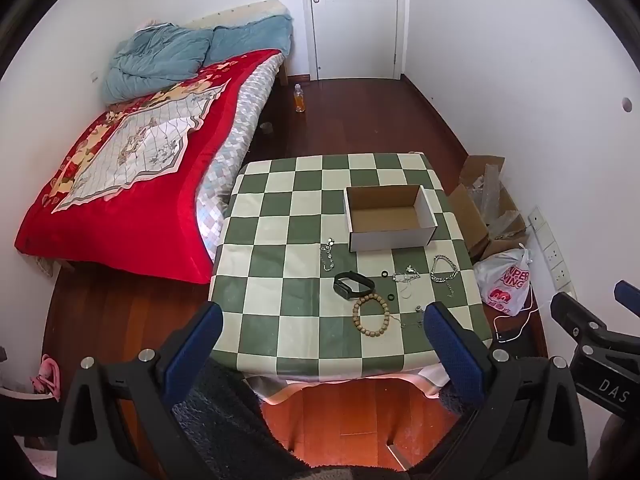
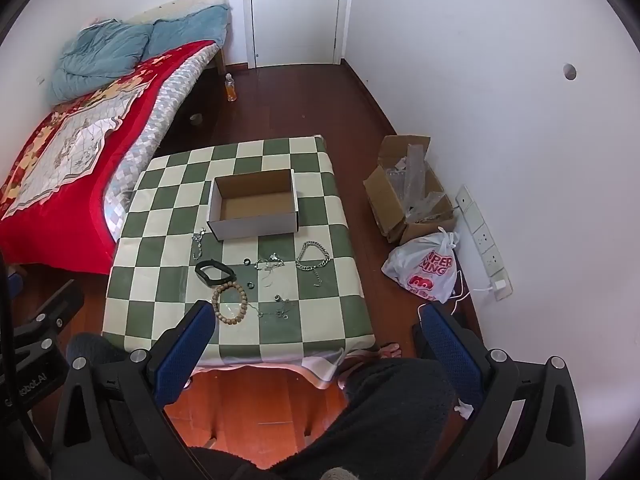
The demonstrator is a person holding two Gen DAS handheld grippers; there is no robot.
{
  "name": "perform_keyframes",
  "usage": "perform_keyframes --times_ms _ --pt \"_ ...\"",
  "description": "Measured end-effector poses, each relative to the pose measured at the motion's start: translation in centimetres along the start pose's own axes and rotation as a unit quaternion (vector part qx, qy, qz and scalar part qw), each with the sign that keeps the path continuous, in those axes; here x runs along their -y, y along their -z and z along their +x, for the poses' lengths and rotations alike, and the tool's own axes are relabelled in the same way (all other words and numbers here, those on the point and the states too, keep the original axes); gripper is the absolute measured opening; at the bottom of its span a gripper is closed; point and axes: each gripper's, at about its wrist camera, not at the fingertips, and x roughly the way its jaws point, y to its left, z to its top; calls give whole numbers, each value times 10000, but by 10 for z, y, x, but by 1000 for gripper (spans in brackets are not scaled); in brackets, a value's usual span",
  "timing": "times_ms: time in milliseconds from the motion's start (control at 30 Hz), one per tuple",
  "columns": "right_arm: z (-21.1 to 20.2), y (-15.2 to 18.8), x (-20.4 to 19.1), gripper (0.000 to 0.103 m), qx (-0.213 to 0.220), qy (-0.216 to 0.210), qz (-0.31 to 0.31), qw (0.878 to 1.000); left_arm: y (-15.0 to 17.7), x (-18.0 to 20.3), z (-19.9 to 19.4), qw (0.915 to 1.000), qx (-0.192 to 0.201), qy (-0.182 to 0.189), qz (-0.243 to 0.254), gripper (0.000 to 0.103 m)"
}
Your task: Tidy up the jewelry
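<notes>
Jewelry lies scattered on a small table with a green and cream checked cloth [image 1: 280, 320] [image 2: 160, 312]. An empty white cardboard box [image 1: 390, 236] [image 2: 256, 224] stands at the back of it. In front lie a wooden bead bracelet [image 1: 371, 315] [image 2: 229, 302], a black band [image 1: 353, 285] [image 2: 214, 273], a silver chain bracelet [image 1: 443, 269] [image 2: 313, 261], a beaded chain [image 1: 328, 255] [image 2: 197, 245], small rings and thin chains. My left gripper [image 1: 324, 328] and right gripper [image 2: 316, 328] hover open above the near edge, holding nothing.
A bed with a red blanket [image 1: 120, 184] stands left of the table. An open carton [image 2: 408, 196], a plastic bag [image 2: 428, 268] and a wall power strip [image 2: 484, 244] sit at the right. A bottle [image 1: 299, 98] stands on the wooden floor. A person's knees in dark trousers [image 2: 384, 396] are below.
</notes>
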Motion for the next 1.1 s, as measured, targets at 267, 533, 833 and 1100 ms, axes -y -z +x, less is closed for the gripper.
perform_keyframes --times_ms 267,533,833,1100 --pt "-3 -1 -2 103 34 -3 1 10000 1 2 -1 10000 21 -53 29 103" --pt "-7 -2 -4 103 79 -54 -13 10000 0 2 -3 10000 28 -43 34 103" --pt "-11 -1 -5 103 90 -97 -72 9999 1 5 -4 10000 27 -18 26 103" --pt "-12 -2 -4 103 95 -114 -117 9998 -3 5 -12 10000 54 11 -8 103"
